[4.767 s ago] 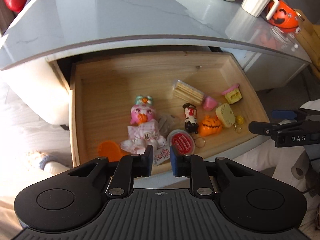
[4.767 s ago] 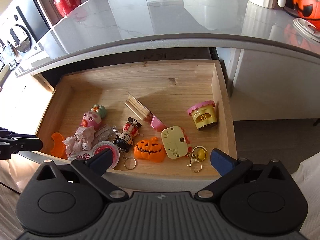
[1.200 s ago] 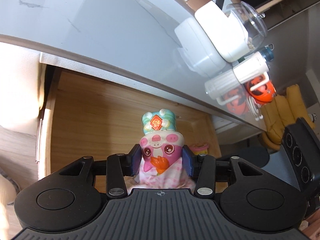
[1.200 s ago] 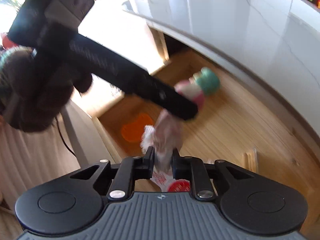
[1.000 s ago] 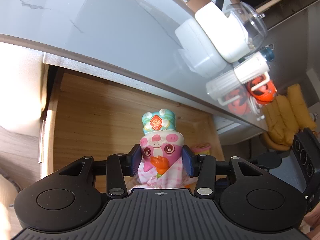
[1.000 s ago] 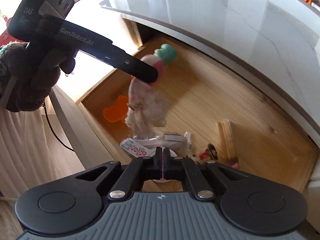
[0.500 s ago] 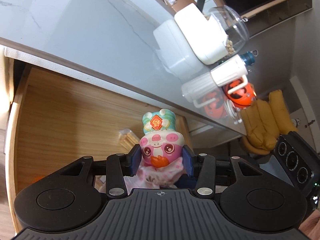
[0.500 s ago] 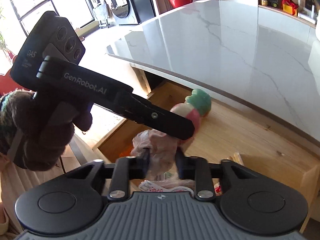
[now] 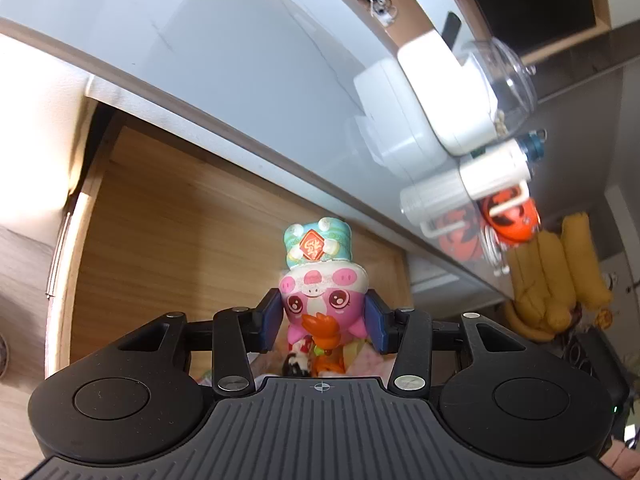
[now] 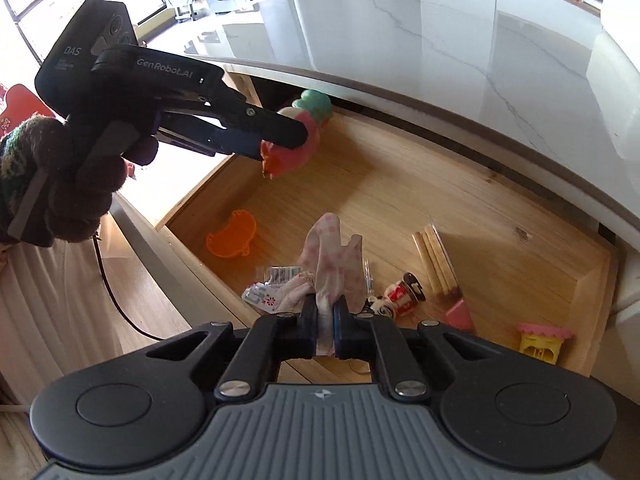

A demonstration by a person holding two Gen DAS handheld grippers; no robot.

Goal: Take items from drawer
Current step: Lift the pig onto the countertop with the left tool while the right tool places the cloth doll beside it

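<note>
The pink pig figurine with a teal hat [image 9: 322, 280] hangs above the open wooden drawer [image 10: 420, 184], clamped in the left gripper's [image 9: 323, 322] jaws. The right gripper's [image 10: 325, 320] jaws pinch its pink checked cloth [image 10: 330, 256], lifted over the drawer beneath the grey marble table [image 10: 460, 32].

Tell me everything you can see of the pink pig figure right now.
The pink pig figure looks like glossy moulded plastic: round pink head, big eyes, orange beak-like mouth, and a teal hat with a red diamond emblem. It sits upright, clamped at the head between the left claw pads, lifted above the open wooden drawer. From the right wrist view only its head shows; no body hangs below.
</note>
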